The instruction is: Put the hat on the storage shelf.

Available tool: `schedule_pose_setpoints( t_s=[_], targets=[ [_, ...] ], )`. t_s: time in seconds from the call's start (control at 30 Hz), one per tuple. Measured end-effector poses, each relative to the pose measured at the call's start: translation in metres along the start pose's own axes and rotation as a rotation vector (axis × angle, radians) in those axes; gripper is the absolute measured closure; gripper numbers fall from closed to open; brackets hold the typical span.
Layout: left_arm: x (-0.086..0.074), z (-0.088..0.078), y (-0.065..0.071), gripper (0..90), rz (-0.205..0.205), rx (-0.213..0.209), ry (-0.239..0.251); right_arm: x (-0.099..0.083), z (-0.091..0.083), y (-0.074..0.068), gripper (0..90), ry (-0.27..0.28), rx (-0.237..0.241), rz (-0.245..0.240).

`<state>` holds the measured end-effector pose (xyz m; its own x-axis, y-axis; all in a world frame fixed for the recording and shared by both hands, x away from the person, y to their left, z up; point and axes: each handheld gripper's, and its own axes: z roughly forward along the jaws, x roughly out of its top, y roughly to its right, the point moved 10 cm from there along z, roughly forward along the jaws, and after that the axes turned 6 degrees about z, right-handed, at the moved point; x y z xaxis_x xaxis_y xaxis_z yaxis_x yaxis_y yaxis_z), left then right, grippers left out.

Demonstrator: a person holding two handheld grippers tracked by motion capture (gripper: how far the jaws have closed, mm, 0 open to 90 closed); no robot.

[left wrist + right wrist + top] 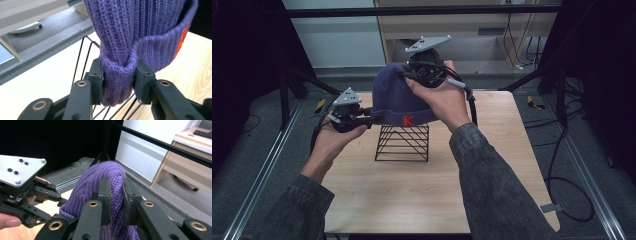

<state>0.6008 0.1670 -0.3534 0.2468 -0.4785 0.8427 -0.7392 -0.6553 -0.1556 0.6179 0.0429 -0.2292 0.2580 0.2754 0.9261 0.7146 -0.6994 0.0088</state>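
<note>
A purple knitted beanie (399,97) with a red K on its folded cuff hangs over a black wire stand (402,143) on the wooden table (412,185). My left gripper (371,119) is shut on the cuff's left edge; in the left gripper view the folded cuff (120,80) is pinched between its jaws. My right gripper (412,70) is shut on the beanie's crown, and in the right gripper view the knit (116,195) bunches between its jaws. The left gripper (60,201) also appears in the right gripper view, at the left.
The wire stand (82,57) rises behind the cuff in the left gripper view. A desk (187,162) and a black frame bar (160,143) stand beyond the table. Cables (562,190) trail on the floor at the right.
</note>
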Motion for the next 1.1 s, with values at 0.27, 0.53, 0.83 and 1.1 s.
schedule_pose_setpoints(
  t_s=[0.27, 0.53, 0.83, 1.1],
  targets=[
    [-0.004, 0.001, -0.01, 68.2, -0.027, 0.032, -0.02, -0.012, 0.008, 0.011, 78.8, -0.029, -0.018, 0.022],
    [-0.01, 0.004, -0.027, 71.0, -0.045, 0.07, -0.03, -0.023, 0.025, 0.023, 78.7, -0.063, -0.033, 0.037],
    [-0.028, 0.01, -0.029, 71.2, -0.043, 0.074, -0.067, -0.037, 0.04, 0.021, 78.5, -0.09, -0.019, 0.039],
    [-0.038, 0.01, -0.027, 71.1, -0.048, 0.066, -0.07, -0.044, 0.04, 0.012, 78.2, -0.099, 0.003, 0.02]
  ],
)
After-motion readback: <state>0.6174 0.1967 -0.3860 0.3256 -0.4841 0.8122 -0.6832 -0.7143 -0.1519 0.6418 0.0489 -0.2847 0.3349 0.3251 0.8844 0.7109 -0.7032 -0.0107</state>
